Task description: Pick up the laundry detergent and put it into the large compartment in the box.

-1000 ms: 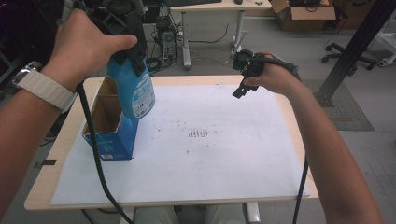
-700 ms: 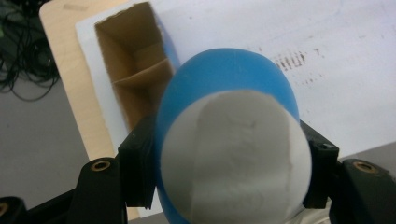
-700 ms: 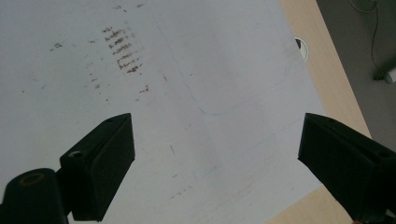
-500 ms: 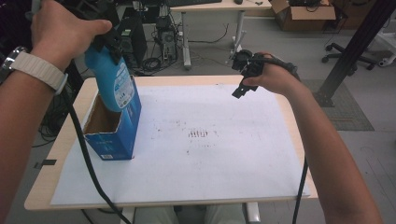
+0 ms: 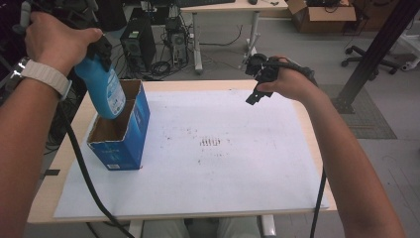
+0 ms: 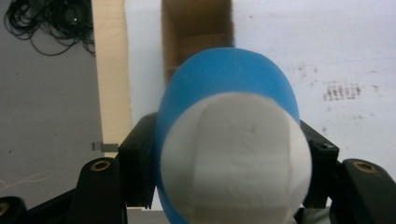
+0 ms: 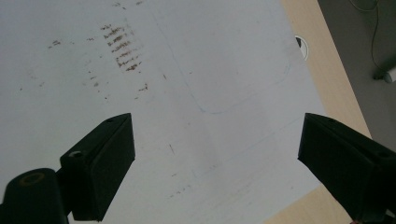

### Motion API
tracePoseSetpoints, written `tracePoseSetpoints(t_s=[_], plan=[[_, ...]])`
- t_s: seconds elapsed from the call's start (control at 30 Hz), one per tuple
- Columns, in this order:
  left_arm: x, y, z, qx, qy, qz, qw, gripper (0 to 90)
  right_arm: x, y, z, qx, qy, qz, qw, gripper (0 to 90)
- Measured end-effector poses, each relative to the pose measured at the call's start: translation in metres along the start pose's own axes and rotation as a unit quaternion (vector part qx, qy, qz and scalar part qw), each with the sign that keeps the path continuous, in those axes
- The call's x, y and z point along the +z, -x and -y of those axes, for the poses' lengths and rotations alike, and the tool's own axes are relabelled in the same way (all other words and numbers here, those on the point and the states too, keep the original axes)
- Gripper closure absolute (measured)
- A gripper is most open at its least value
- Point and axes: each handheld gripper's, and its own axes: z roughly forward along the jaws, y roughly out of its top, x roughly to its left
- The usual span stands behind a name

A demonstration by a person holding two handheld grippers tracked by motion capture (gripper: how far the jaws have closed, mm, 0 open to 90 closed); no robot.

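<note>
My left gripper point(image 5: 97, 51) is shut on the top of a blue bottle point(image 5: 107, 92) with a white label. The bottle hangs tilted, its lower end at the open top of a blue cardboard box point(image 5: 125, 144). That box stands on the left part of the table. In the left gripper view the bottle's white cap point(image 6: 236, 161) and blue body point(image 6: 229, 79) sit between the jaws, with the box's brown inside point(image 6: 196, 28) beyond. My right gripper point(image 5: 254, 95) is held above the table's far right side. It is open point(image 7: 215, 144), with nothing between its jaws.
A white paper sheet point(image 5: 223, 178) with brown smudges point(image 5: 212, 142) covers the wooden table point(image 5: 42, 198). Computer towers point(image 5: 132, 37) and cables stand on the floor beyond the far edge. A black post point(image 5: 376, 49) rises at the right.
My left gripper has carried the bottle leftward, from over the box's right side to over its opening. The right gripper has stayed in place.
</note>
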Motion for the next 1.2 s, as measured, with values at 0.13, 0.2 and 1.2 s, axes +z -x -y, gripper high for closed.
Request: tracePoseSetpoints(t_s=[0.13,0.2,1.2], plan=[[0.017,-0.005,0.000,-0.008,-0.007,-0.011,0.9999,37.2,0.002,0.000,-0.001,0.000,-0.002,0.000,1.0000,10.7],[0.025,-0.007,0.001,-0.009,-0.009,-0.012,0.9998,37.2,0.003,0.000,-0.001,-0.001,-0.002,-0.001,1.0000,10.7],[0.139,-0.006,0.022,0.012,-0.024,-0.004,0.9996,37.2,0.010,0.001,0.009,0.009,-0.008,-0.006,0.9999,10.7]])
